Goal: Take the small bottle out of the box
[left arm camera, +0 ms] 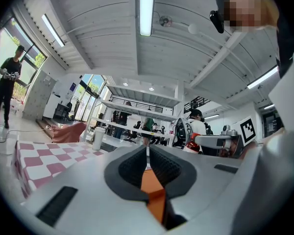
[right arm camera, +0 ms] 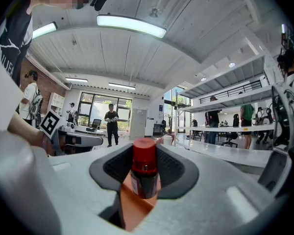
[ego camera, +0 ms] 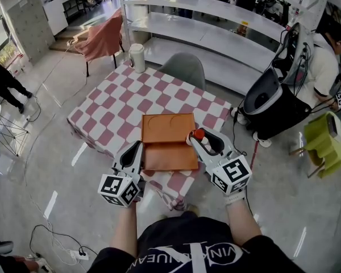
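Small bottle: red cap, dark body, at orange box's 3 o'clock edge, box underneath. Left gripper: jaws closed at box's 9 o'clock. Right gripper: clamped across cap and shoulder. Probably light, rigid, slick; a hold on the body seems safer.

A table under a pink-and-white checked cloth. A white canister stands at its 12 o'clock corner, a grey chair just beyond at 1 o'clock. A pink-draped chair sits well apart at 11 o'clock, and a green seat at 3 o'clock.
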The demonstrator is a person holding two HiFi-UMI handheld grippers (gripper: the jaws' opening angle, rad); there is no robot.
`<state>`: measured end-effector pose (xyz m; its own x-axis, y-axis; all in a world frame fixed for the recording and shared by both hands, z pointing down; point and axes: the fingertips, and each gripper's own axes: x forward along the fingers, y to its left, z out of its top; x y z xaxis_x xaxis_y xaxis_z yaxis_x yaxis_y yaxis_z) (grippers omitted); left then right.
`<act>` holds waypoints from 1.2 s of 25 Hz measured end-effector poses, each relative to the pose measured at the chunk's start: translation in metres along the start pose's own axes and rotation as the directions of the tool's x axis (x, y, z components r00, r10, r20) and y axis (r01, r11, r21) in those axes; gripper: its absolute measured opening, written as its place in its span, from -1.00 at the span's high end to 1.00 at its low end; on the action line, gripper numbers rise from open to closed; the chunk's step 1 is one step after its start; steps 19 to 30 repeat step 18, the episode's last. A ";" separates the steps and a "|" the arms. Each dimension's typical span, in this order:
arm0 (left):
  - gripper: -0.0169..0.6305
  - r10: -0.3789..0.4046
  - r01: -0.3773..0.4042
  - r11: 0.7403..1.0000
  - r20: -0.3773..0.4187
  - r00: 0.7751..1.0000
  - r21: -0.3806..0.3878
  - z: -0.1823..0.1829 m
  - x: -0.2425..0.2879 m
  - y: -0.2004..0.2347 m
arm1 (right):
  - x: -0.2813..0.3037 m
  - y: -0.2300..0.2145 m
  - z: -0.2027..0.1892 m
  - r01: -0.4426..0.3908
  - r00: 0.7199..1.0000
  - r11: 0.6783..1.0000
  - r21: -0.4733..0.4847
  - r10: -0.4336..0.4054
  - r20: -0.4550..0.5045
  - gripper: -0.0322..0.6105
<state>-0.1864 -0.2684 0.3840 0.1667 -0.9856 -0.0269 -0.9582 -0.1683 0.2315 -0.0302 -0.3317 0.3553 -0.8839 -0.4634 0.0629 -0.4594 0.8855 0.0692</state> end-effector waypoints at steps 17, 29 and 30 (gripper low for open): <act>0.87 -0.005 0.005 1.000 -0.002 1.000 -0.005 0.002 -0.001 0.007 | 0.004 0.001 0.000 0.012 1.000 1.000 0.009 -0.012 -0.008 0.46; 0.87 -0.005 0.005 1.000 -0.002 1.000 -0.005 0.002 -0.001 0.008 | 0.004 0.001 0.000 0.013 1.000 1.000 0.009 -0.013 -0.008 0.46; 0.87 -0.005 0.005 1.000 -0.002 1.000 -0.005 0.002 -0.001 0.008 | 0.004 0.001 0.000 0.013 1.000 1.000 0.009 -0.013 -0.008 0.46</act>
